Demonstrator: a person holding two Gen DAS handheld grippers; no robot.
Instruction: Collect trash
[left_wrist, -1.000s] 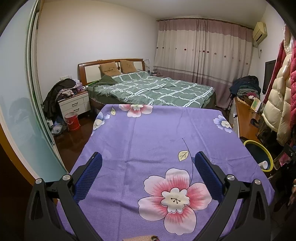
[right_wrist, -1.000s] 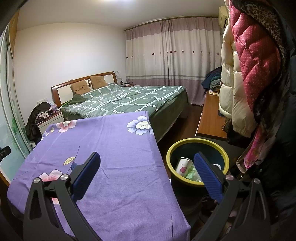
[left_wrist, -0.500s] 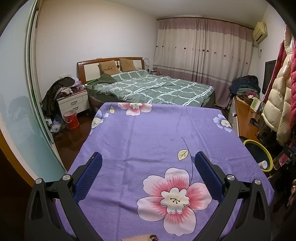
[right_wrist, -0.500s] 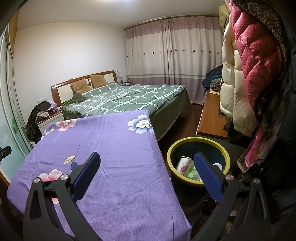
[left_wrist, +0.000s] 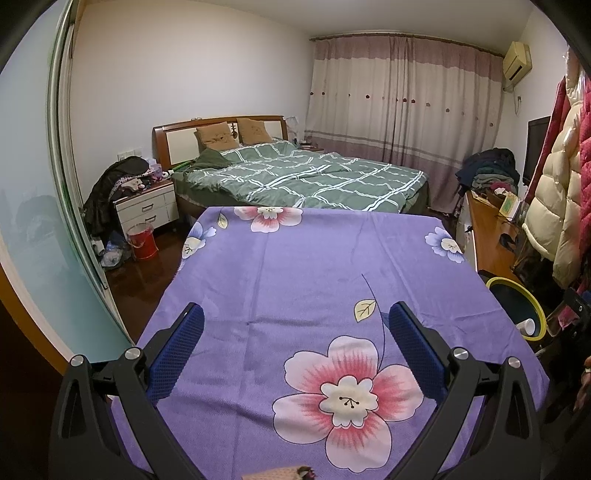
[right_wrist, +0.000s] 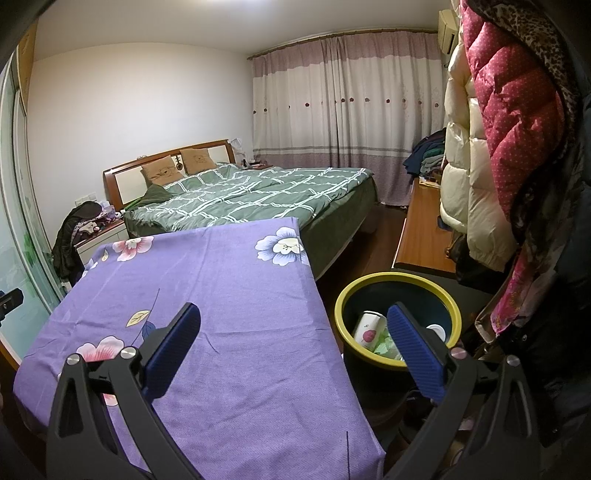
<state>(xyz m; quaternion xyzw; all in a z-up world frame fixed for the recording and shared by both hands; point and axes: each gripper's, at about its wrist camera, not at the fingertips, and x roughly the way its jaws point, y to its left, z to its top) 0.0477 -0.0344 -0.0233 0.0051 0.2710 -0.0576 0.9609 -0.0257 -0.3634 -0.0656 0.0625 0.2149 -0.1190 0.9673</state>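
Both tools empty, jaws spread wide: left tool over the purple-clothed bench, right tool at the bench's 3 o'clock edge. Trash (paper cup, wrappers) sits in the yellow-rimmed bin — bench top looks bare. Likely the collecting is finished; next move — scan for leftovers.

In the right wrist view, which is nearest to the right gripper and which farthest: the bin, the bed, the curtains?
From the right gripper:
1. Bin, just ahead on the right, beside the table.
2. Bed, past the table's far edge.
3. Curtains, along the back wall.
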